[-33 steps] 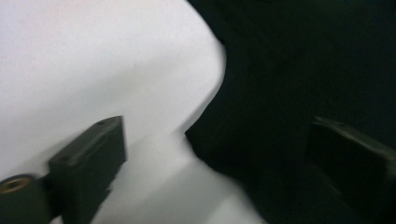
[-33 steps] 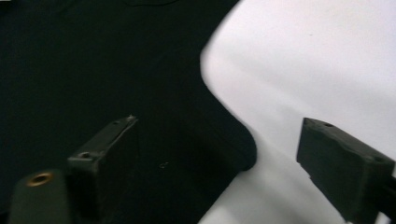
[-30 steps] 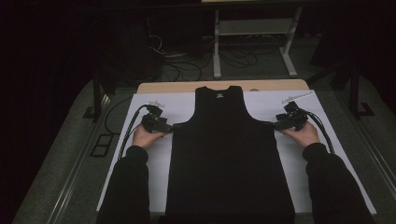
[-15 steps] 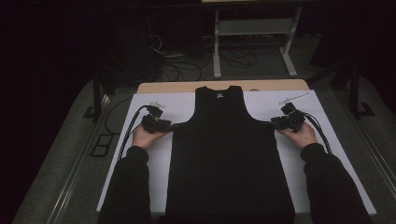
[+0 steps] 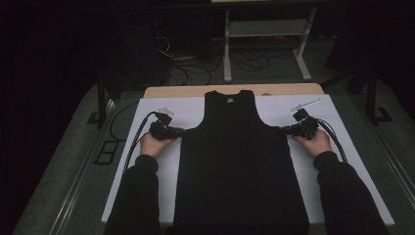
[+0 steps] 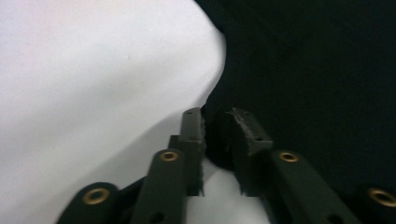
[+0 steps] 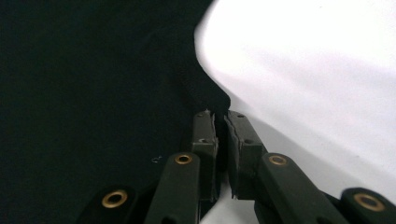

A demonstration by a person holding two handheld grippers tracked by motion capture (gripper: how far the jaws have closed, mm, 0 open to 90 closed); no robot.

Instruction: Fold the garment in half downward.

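A black tank top (image 5: 240,166) lies flat on the white table cover (image 5: 161,110), neck away from me. My left gripper (image 5: 182,131) is at its left edge below the armhole, and my right gripper (image 5: 285,130) is at the matching spot on the right edge. In the left gripper view the jaws (image 6: 217,116) have just been closing, and a fold of the tank top's hem (image 6: 303,70) is pinched between them. The right gripper's jaws (image 7: 220,116) have just been closing too and stand almost together on the fabric edge (image 7: 93,70).
The white cover (image 6: 93,70) (image 7: 317,60) lies bare outside each gripper. A wooden table edge (image 5: 274,90) shows at the far side. Behind it are floor cables (image 5: 195,73) and a metal stand (image 5: 266,29). Gripper cables trail along both table sides (image 5: 134,142).
The jaws of both grippers have closed onto the tank top's side edges. Both hands have stayed where they were, and the garment lies as before.
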